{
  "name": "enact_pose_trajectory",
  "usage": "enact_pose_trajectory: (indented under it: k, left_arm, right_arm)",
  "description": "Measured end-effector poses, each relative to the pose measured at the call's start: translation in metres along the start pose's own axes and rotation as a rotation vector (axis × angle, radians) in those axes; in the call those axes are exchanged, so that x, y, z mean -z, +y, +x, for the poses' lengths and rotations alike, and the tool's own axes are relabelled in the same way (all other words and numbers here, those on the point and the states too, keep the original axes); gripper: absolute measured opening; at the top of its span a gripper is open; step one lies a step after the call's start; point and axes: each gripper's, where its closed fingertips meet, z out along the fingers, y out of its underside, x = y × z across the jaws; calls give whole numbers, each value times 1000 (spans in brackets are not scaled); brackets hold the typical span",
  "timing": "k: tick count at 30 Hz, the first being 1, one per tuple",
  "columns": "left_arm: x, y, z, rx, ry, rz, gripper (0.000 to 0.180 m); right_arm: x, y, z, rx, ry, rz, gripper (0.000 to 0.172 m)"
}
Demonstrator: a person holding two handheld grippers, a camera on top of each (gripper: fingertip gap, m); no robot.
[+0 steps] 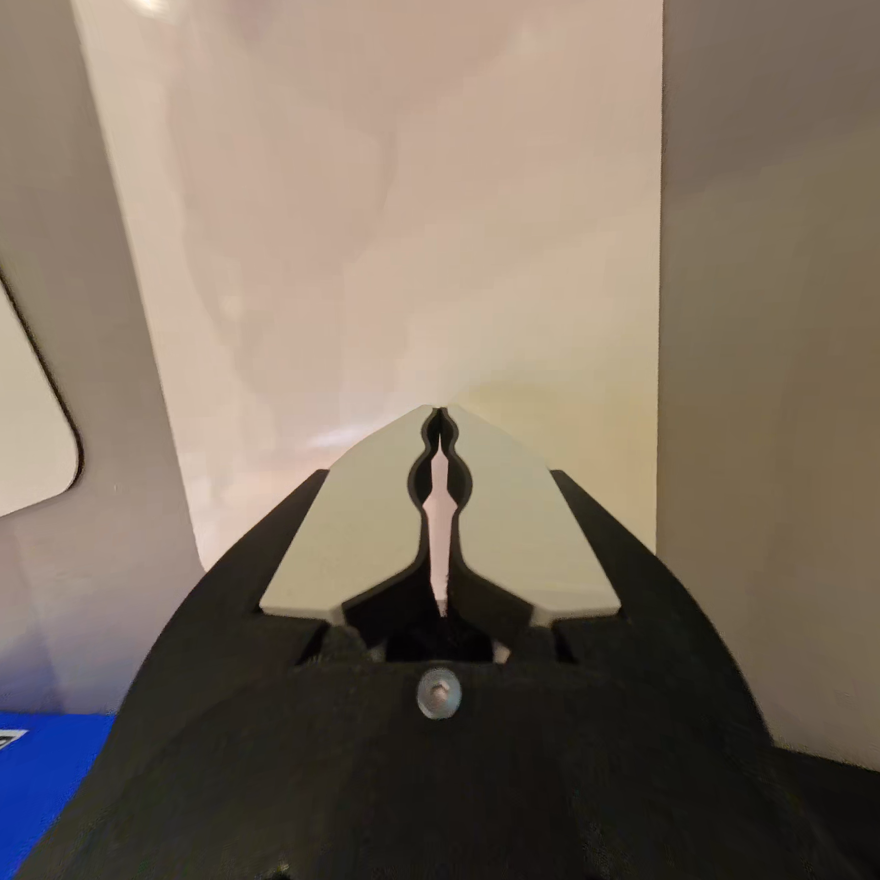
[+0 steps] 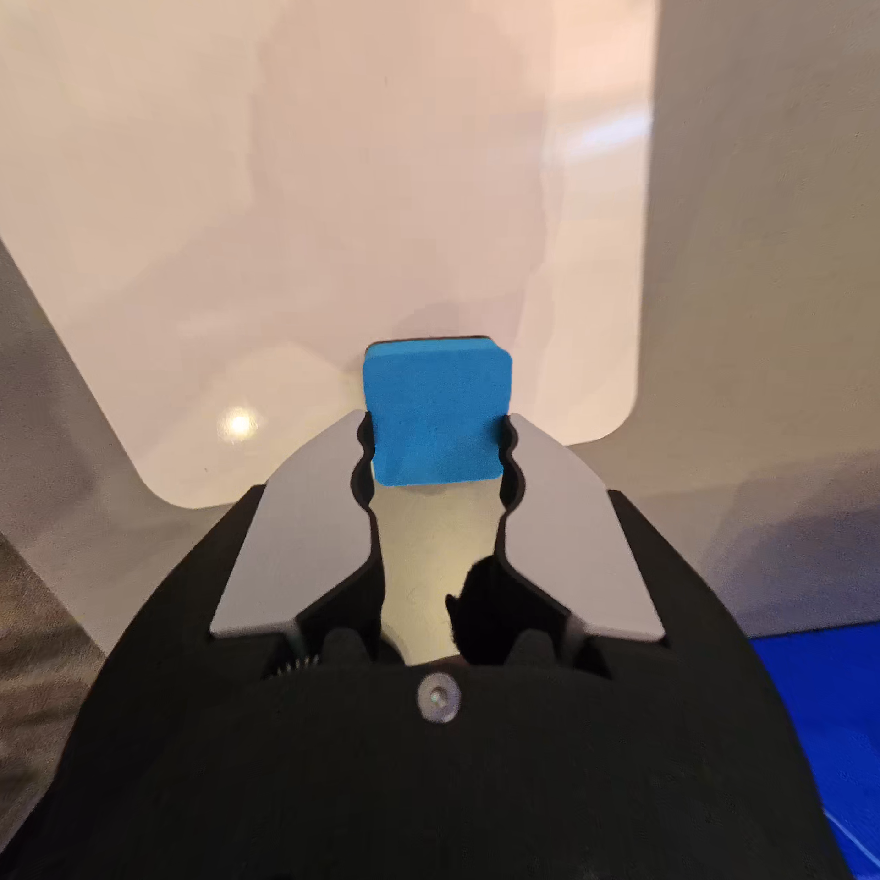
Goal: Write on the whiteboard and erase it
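Note:
The whiteboard (image 1: 381, 190) is a white sheet with rounded corners lying on a grey surface, and no marks show on it. My left gripper (image 1: 440, 410) is over its lower part, its fingertips shut together with nothing between them. In the right wrist view the whiteboard (image 2: 309, 190) fills the upper part of the frame. My right gripper (image 2: 437, 421) is shut on a blue square foam eraser (image 2: 435, 409), with both pads pressed on its sides. The eraser sticks out past the fingertips over the board, with a dark layer at its far edge. I cannot tell whether it touches the board.
A second white panel with a dark rounded edge (image 1: 28, 405) lies at the far left. A blue object (image 1: 47, 785) sits at the bottom left and also shows in the right wrist view (image 2: 819, 714) at the bottom right. The grey surface (image 1: 771, 333) surrounds the board. One gripper's finger ends stand about 20 centimetres off the other's.

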Motion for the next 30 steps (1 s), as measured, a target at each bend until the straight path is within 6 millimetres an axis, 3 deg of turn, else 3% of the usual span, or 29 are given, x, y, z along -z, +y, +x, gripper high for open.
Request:
enact_pose_trajectory:
  k: [2,4,7,10,14,19,22,26,30]
  left_arm:
    - [14,-3,-17,71,-7,71,1]
    - [21,3,-46,144,-84,107,1]
    - [14,19,-85,221,-165,107,1]
    - [-2,44,-107,253,-184,6,1]
    - [-17,54,-115,275,-193,-2,1]
    - [-15,59,-111,336,-137,24,1]
    - [-16,52,-100,362,-67,75,1]
    - [-16,52,-102,324,-108,62,0]
    - [-15,53,-105,341,-97,101,0]
  right_arm:
    - [10,-7,0,-8,15,43,52]
    - [7,-8,-14,44,6,11,52]
    - [-6,-5,-34,101,2,-60,52]
    - [-13,-10,-40,87,3,-26,52]
    - [-13,-6,-32,69,27,-18,52]
    - [-14,-7,-27,88,11,-22,52]
    - [-15,-7,-19,77,15,-17,52]
    - [-14,-8,-19,94,14,-26,52]
    - [-3,-21,-18,66,-23,101,52]
